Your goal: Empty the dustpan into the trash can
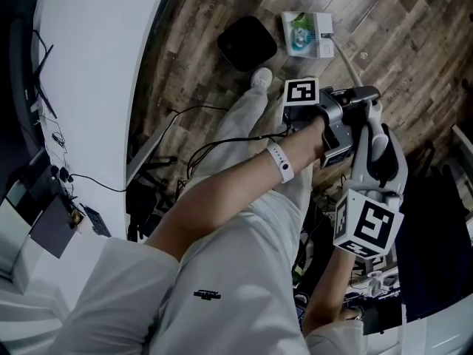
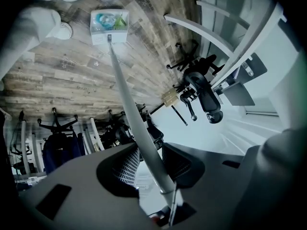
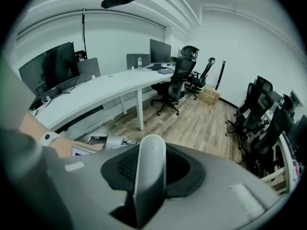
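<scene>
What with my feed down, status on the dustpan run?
Left gripper, right gripper: jaws shut on handle. Dustpan loaded, short of trash can. Nothing between.

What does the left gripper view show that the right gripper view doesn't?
Only the left gripper view shows the dustpan, with litter in it, at the far end of its handle. Only the right gripper view shows the long white desk, the monitors on it, and the person's arm. Both show the handle clamped between that gripper's jaws, the wood floor and black chairs.
</scene>
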Tool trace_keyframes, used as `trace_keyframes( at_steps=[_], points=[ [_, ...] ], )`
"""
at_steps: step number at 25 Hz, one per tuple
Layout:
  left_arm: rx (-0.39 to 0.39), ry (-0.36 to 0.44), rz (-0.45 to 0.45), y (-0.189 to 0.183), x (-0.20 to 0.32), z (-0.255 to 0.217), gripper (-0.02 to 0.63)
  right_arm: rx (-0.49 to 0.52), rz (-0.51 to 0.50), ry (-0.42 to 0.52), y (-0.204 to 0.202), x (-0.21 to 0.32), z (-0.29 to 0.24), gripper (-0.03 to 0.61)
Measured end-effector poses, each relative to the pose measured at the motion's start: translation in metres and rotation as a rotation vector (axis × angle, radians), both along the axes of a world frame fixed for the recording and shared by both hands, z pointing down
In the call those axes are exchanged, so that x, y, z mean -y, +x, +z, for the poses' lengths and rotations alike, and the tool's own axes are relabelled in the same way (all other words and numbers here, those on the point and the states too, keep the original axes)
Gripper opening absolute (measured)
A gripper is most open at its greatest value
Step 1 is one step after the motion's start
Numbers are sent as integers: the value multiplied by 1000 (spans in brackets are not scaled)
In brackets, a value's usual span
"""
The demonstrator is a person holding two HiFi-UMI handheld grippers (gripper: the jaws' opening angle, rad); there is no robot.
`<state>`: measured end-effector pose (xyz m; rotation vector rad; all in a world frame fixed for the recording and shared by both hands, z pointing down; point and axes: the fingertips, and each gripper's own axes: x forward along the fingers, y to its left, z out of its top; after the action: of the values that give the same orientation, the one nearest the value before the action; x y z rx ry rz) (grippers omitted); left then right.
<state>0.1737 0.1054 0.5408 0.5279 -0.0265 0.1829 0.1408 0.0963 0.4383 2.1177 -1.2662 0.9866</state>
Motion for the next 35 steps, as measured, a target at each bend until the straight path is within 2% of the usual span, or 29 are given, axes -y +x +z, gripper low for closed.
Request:
trace_keyframes(
  at_steps=[10, 19, 28, 35],
  points=[
    [-41, 29, 31, -19, -13, -64, 143, -56, 33, 57, -24, -18, -63, 120],
    [-97, 96, 52, -40, -17, -140, 140, -99, 25, 136, -50, -29, -137, 120],
    [-99, 156, 5, -56, 0, -197, 138, -104, -89, 203, -67, -19, -193, 120],
    [-125, 216, -99, -62, 9, -237, 138, -131, -205, 263, -75, -21, -230, 120]
  ],
)
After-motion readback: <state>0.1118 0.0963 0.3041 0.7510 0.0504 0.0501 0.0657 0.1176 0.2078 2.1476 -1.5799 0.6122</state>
